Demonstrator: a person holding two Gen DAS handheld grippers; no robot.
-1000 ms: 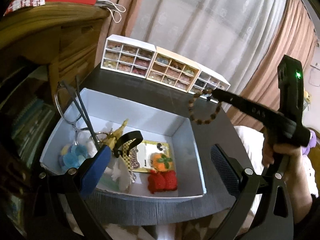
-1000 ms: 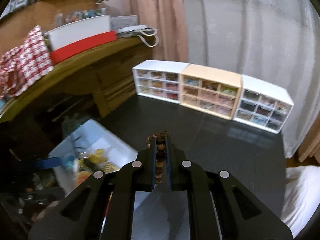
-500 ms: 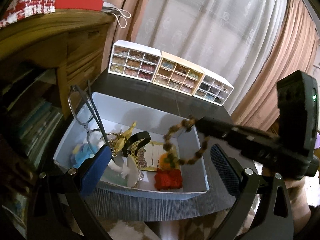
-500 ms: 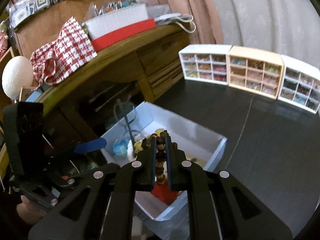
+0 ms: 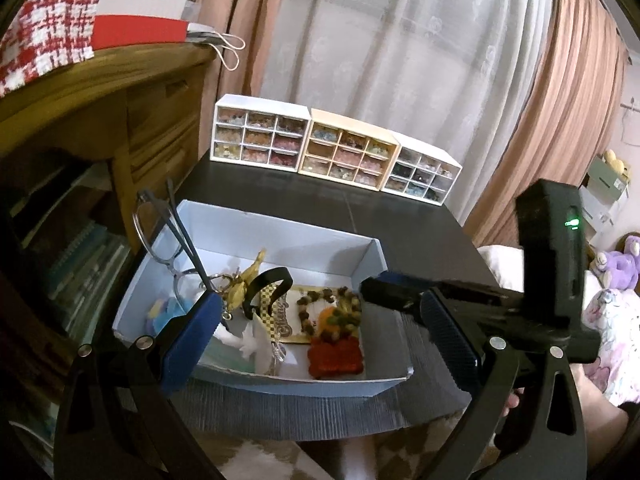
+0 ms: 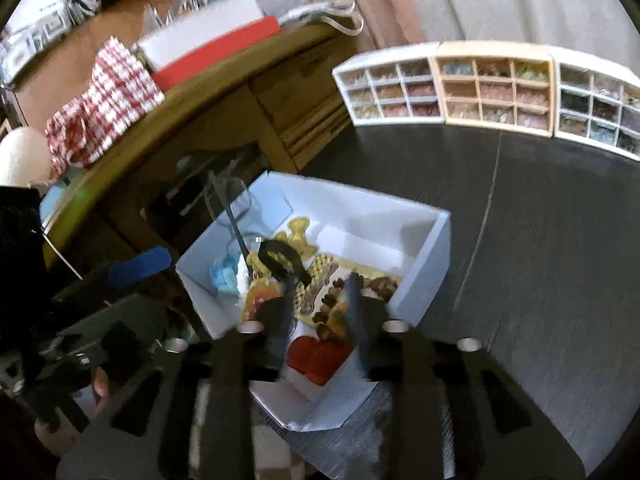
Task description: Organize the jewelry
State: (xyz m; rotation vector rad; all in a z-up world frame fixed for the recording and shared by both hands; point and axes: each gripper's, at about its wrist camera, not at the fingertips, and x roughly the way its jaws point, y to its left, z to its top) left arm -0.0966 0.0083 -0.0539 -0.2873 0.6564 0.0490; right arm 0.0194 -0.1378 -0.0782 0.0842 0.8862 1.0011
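A brown beaded bracelet [image 5: 328, 312] lies in the white box [image 5: 280, 236], on a yellow card and the orange and red knitted pieces; it also shows in the right wrist view [image 6: 340, 304]. My right gripper [image 6: 318, 312] is open just above it, over the box's right end [image 6: 424, 264]; the bracelet sits between its spread fingers. In the left wrist view the right gripper [image 5: 372, 292] reaches in from the right. My left gripper [image 5: 320, 336] is open and empty over the box's near rim.
The box also holds glasses [image 5: 160, 232], a gold keychain [image 5: 244, 280], a black band [image 5: 268, 284] and blue and white pieces. Three small drawer cabinets [image 5: 340, 152] stand at the back of the dark table. A wooden desk [image 5: 120, 92] stands left.
My right gripper carried the bracelet down into the box, then opened and let it go. The bracelet now lies on the card. The left gripper has shifted slightly.
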